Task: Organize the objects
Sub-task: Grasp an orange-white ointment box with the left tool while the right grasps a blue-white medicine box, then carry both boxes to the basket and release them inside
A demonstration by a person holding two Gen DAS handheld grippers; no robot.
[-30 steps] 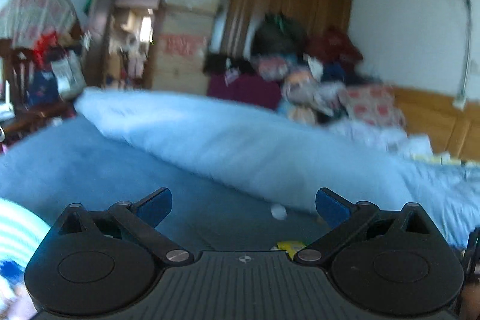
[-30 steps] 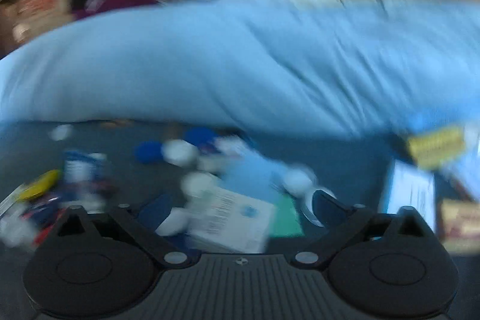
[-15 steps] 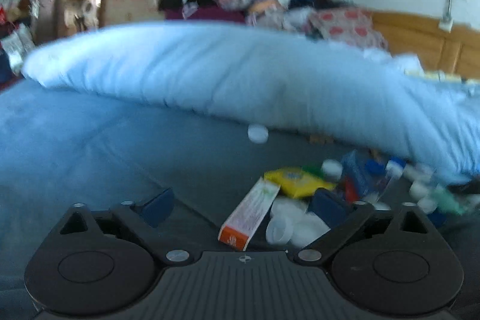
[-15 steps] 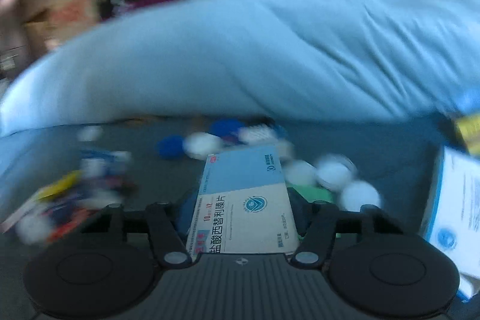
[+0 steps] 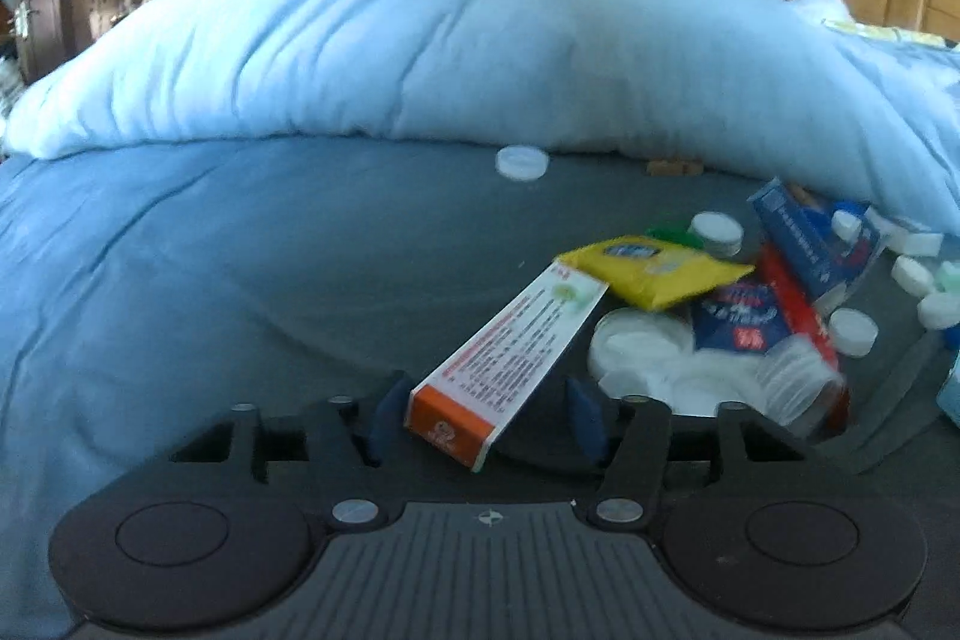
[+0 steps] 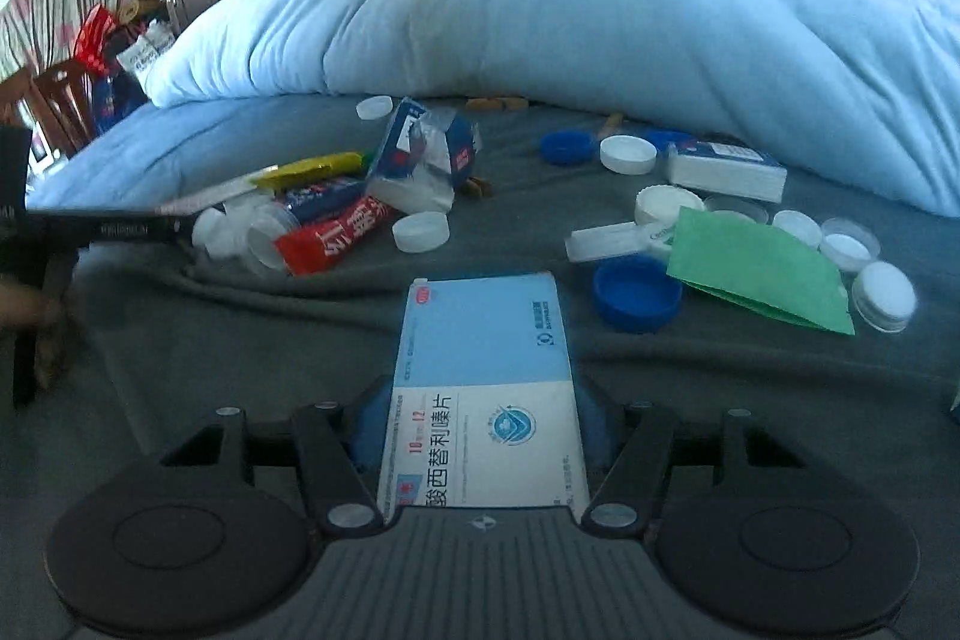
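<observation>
- Both hand-held grippers have dropped from facing the room and the quilt a second ago to sitting low over the clutter on the bed (image 6: pixel 180 352), each now with a carton between its fingers.
- Left hand-held gripper (image 5: pixel 483 415): its jaws were spread wide a second ago and are closing now around the orange end of the long white-and-orange carton (image 5: pixel 510 346). The left pad looks to be at the carton's side; the right pad still shows a gap, so this is not yet a firm pinch.
- Right hand-held gripper (image 6: pixel 480 430): wide a second ago, it now pinches the blue-and-white medicine box (image 6: pixel 483 388) by both long sides, the box lying flat and pointing away from the camera.
- Taking the pale blue quilt (image 6: pixel 570 10) as landmark: the long carton lies in front of its left half, angled up toward a yellow packet (image 5: pixel 654 268); the medicine box lies nearer than the blue cap (image 6: pixel 636 292) and green paper (image 6: pixel 756 262), all on the near side of the quilt.
- Reading for the task: sorting seems barely begun, since caps, a red tube (image 6: pixel 336 238) and packets still lie scattered; one box is secured, the other nearly.
</observation>
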